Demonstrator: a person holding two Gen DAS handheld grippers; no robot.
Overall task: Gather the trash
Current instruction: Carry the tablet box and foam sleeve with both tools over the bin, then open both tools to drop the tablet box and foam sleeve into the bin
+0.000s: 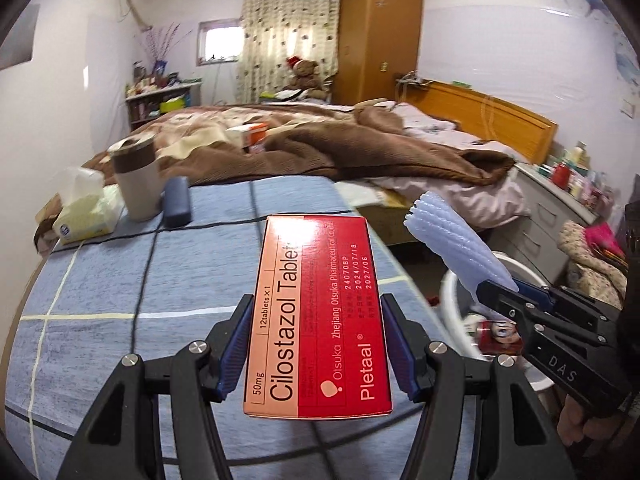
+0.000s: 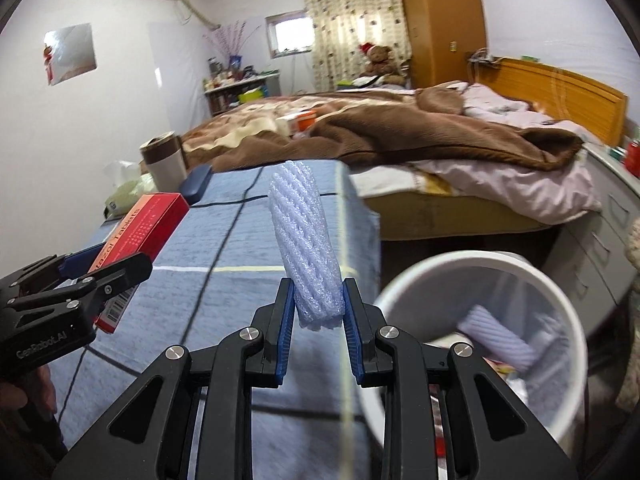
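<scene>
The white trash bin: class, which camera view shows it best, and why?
The right wrist view: the white trash bin shows its whole open rim and the trash inside. In the left wrist view, the right gripper and its foam sleeve hide most of the bin.

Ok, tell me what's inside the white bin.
In the white bin, a pale foam net sleeve lies on top, with colourful wrappers at its edge. The right gripper and the bin's near wall cover the rest, so anything deeper is hidden.

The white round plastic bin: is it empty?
No, the white round plastic bin already holds a pale foam net sleeve and other scraps.
</scene>
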